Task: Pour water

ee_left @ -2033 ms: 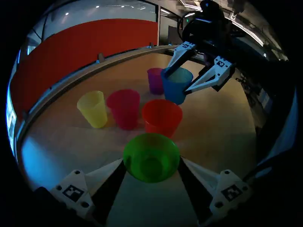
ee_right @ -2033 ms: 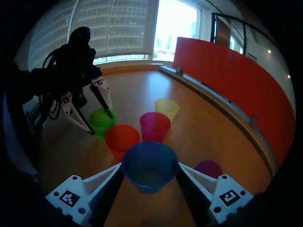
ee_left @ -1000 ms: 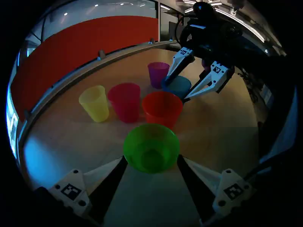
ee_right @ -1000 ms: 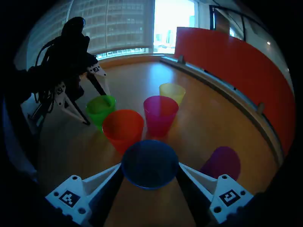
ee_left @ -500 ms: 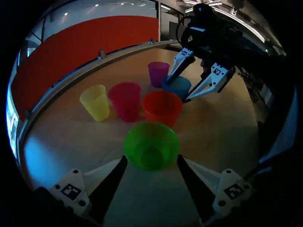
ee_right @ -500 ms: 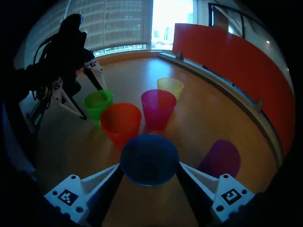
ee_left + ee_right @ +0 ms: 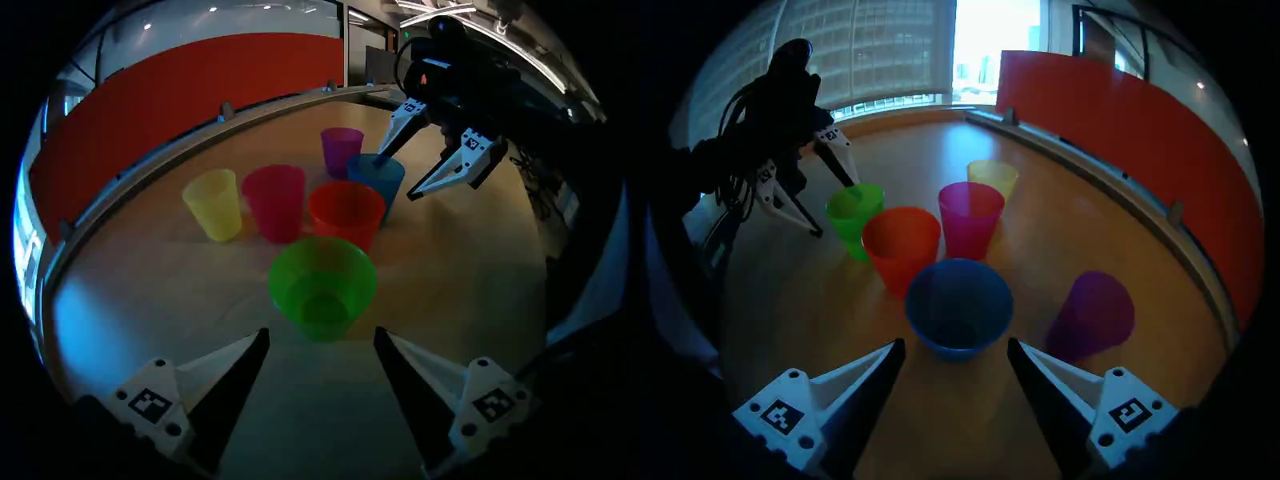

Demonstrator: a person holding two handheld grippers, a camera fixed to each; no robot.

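A green cup (image 7: pixel 322 288) stands upright on the wooden table just beyond my left gripper (image 7: pixel 320 336), whose fingers are spread open and apart from it. A blue cup (image 7: pixel 958 308) stands upright in front of my right gripper (image 7: pixel 954 346), also open and off the cup. In the left gripper view the blue cup (image 7: pixel 376 174) sits behind the orange cup, with the right gripper (image 7: pixel 394 179) open beside it. In the right gripper view the left gripper (image 7: pixel 837 211) flanks the green cup (image 7: pixel 854 210). I cannot tell whether either cup holds water.
Between the two cups stand an orange cup (image 7: pixel 346 212), a magenta cup (image 7: pixel 276 200) and a yellow cup (image 7: pixel 213 204). A purple cup (image 7: pixel 1092 316) sits to the blue cup's right. A raised rail (image 7: pixel 160 160) and a red panel (image 7: pixel 1136 136) bound the table's far side.
Both cups have come down onto the table. Each gripper has opened, let go of its cup and drawn back a little.
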